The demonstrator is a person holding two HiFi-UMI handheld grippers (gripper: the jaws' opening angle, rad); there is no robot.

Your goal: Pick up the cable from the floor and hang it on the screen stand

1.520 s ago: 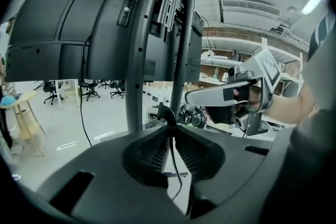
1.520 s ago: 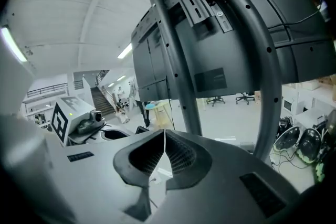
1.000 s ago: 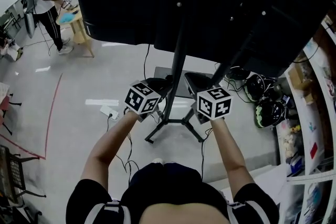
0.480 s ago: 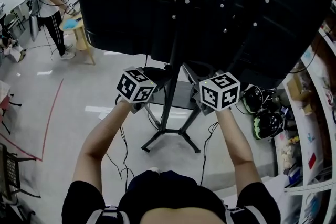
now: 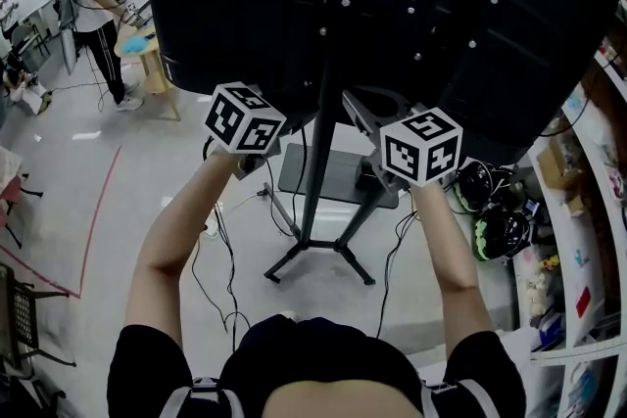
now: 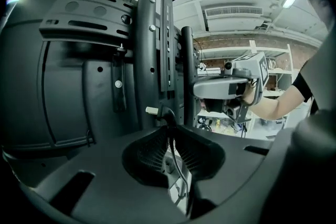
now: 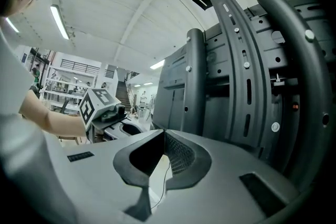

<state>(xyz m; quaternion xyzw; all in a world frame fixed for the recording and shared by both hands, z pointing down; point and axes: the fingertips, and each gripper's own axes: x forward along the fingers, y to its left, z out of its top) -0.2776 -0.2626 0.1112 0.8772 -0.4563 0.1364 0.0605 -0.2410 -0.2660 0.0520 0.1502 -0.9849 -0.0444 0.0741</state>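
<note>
Clearly the pickup is done: the left gripper (image 6: 169, 123) has its jaws pinched on the cable (image 6: 167, 113) just behind its pale-tipped plug. The right gripper (image 7: 164, 135) has its jaws together at the tips on a thin strand of cable that trails down out of the gap. In the head view both grippers sit at mid-frame, one on either side of the screen stand (image 5: 315, 171), just under the lower edge of the screen (image 5: 392, 5). Slack loops hang from each hand toward the floor (image 5: 127, 201) in the lower middle of the frame. Hanging is what remains, by my reading. The cable rests on no part of the stand yet, and the slotted mounting rails (image 7: 236, 44) on the back of the screen, large in both gripper views, look the likeliest place to drape it.
</note>
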